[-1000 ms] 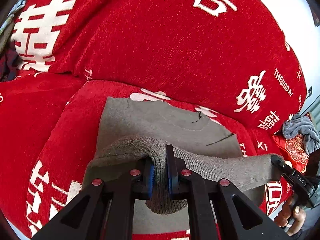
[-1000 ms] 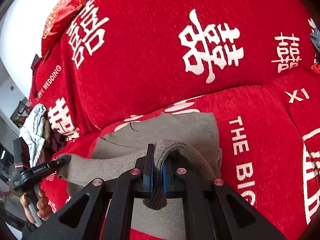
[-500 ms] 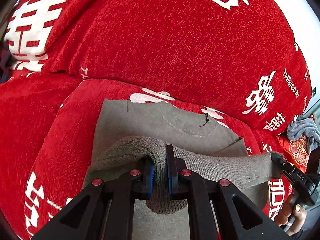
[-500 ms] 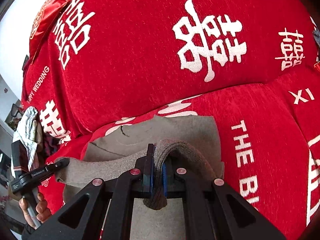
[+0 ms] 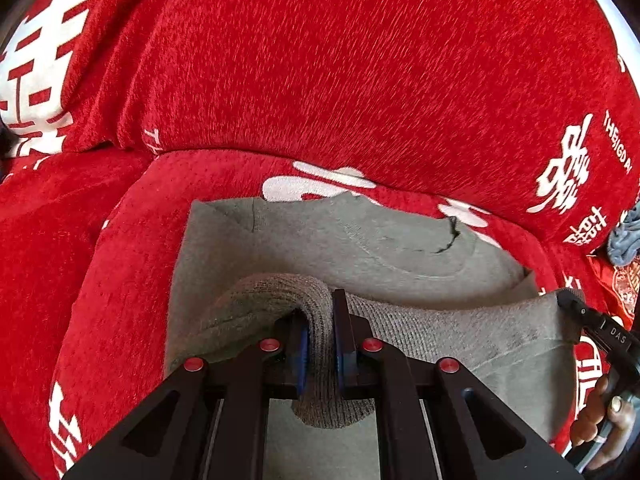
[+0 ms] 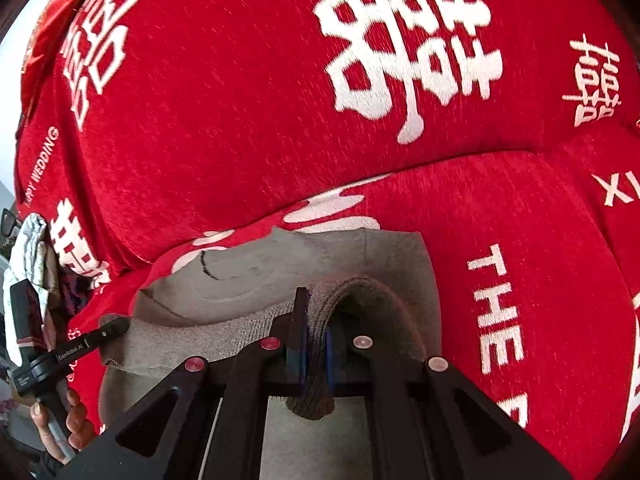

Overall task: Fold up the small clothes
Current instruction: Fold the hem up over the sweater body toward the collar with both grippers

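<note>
Both hand-held grippers — left (image 5: 320,344), right (image 6: 316,344) — clamp the grey sweater's (image 5: 400,256) hem.

A home living room, by the look of it: a sofa under a red cover (image 6: 248,128) printed with white double-happiness characters and "HAPPY WEDDING", a matching red cushion (image 5: 624,280) at one end, crumpled laundry (image 6: 30,248) heaped at the other, a pale wall (image 6: 8,196) behind.
</note>
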A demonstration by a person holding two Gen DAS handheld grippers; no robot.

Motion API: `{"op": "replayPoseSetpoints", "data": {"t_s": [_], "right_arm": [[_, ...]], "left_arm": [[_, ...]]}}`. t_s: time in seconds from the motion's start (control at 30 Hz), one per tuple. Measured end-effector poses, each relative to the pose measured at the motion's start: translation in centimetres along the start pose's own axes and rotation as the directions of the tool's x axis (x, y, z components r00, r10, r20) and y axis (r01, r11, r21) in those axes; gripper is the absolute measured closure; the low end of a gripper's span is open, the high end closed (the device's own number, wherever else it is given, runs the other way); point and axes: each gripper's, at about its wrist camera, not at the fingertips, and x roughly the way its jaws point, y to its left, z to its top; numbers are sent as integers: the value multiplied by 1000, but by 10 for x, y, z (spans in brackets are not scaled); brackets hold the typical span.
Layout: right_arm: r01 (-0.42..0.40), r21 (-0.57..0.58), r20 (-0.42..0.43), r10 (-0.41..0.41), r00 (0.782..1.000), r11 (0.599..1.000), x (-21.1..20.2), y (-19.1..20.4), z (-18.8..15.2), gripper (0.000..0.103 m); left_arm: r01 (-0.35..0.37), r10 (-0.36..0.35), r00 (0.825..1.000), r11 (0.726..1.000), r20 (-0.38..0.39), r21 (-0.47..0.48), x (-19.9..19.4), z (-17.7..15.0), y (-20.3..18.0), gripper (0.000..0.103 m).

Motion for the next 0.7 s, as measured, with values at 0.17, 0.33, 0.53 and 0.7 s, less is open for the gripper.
{"op": "replayPoseSetpoints", "data": {"t_s": [0.17,0.33,0.53,0.7], "right_arm": [[16,14,-28,-16,999,1000,20,-9,-2,96],[29,24,-53,-28,998,999,37,-17,-4,96],[36,32,-67,-34,997,999,49,-26,-10,96],[27,18,-80,-26,996,999,52,-25,-8,95]], "left_arm": [[-4,4,1000,1000,-31,-8,22,1,5,92],[1,-1,999,1000,-43,-18,35,-4,9,91],[10,-10,999,1000,-34,-11,40,-7,13,91],[8,-8,998,1000,-57,-16,42,-5,12,86]]}}
